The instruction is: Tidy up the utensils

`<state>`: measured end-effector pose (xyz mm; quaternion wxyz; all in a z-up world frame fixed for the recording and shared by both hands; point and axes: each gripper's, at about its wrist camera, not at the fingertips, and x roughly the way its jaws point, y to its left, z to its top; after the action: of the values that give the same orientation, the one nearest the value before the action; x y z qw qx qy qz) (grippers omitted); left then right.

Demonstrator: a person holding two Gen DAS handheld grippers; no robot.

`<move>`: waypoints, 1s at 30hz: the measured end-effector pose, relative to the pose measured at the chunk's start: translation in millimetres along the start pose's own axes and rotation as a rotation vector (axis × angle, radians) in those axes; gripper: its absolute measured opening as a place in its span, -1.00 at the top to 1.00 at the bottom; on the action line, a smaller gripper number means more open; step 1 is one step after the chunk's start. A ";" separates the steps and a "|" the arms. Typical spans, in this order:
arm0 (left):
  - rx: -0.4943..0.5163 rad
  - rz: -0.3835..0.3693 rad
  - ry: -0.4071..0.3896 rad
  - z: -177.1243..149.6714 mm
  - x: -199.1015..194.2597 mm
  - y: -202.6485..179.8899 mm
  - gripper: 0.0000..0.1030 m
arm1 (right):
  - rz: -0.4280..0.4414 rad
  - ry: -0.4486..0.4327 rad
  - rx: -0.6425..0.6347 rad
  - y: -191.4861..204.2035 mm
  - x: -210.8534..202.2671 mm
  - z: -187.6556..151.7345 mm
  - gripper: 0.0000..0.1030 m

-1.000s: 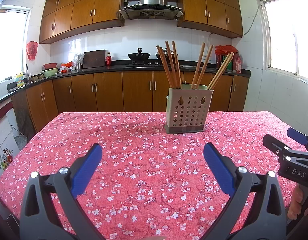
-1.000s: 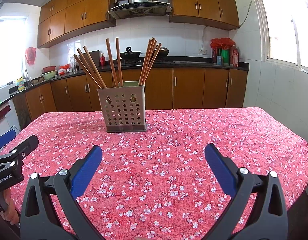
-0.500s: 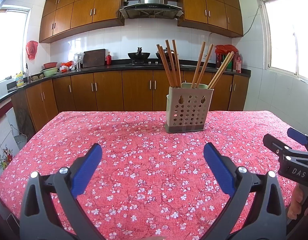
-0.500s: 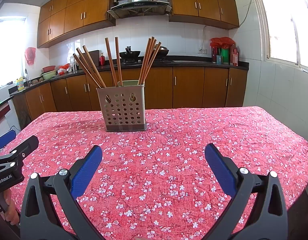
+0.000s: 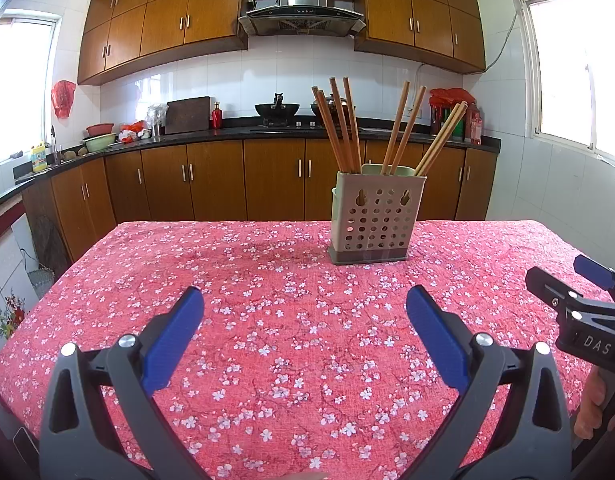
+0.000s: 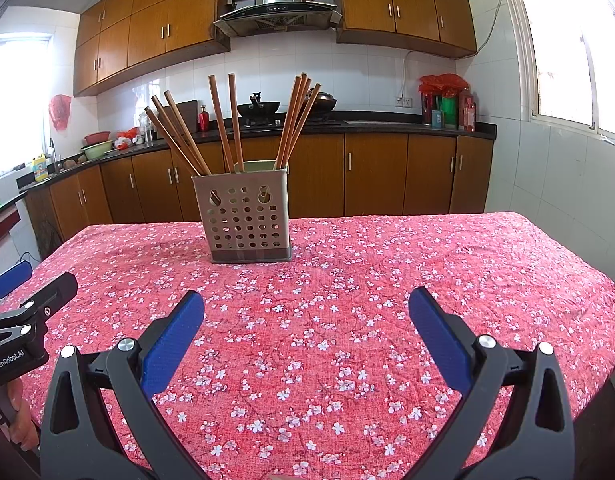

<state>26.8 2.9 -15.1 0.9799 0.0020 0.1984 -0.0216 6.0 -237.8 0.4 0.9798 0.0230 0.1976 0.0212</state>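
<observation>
A beige perforated utensil holder [image 5: 377, 220] stands upright on the red floral tablecloth [image 5: 291, 320], far of both grippers. It also shows in the right wrist view [image 6: 247, 220]. Several wooden chopsticks [image 5: 343, 128] stand in it, leaning outward; they show in the right wrist view too [image 6: 231, 120]. My left gripper [image 5: 305, 332] is open and empty above the near part of the table. My right gripper [image 6: 305, 332] is open and empty, level with the left one. Each gripper shows at the edge of the other's view, the right gripper [image 5: 587, 308] and the left gripper [image 6: 23, 320].
The table's far edge [image 5: 307, 222] faces wooden cabinets and a black counter [image 5: 267, 132] with a wok, a cutting board and bottles. The right table edge [image 6: 579, 256] runs near a tiled wall under a window.
</observation>
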 end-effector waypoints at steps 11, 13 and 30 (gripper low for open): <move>0.000 -0.002 0.002 -1.2 0.2 1.1 -0.92 | 0.000 0.000 0.000 -0.3 -0.2 0.3 -0.97; 0.000 -0.002 0.002 -0.4 0.5 1.3 -0.92 | 0.000 0.000 0.000 -0.3 -0.3 0.3 -0.97; -0.001 -0.004 0.006 -2.4 0.7 2.7 -0.92 | 0.000 0.001 0.001 -1.2 -0.3 0.7 -0.97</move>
<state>26.6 5.6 -17.6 0.9793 0.0010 0.2012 -0.0236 6.0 -239.0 1.2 0.9797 0.0235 0.1979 0.0214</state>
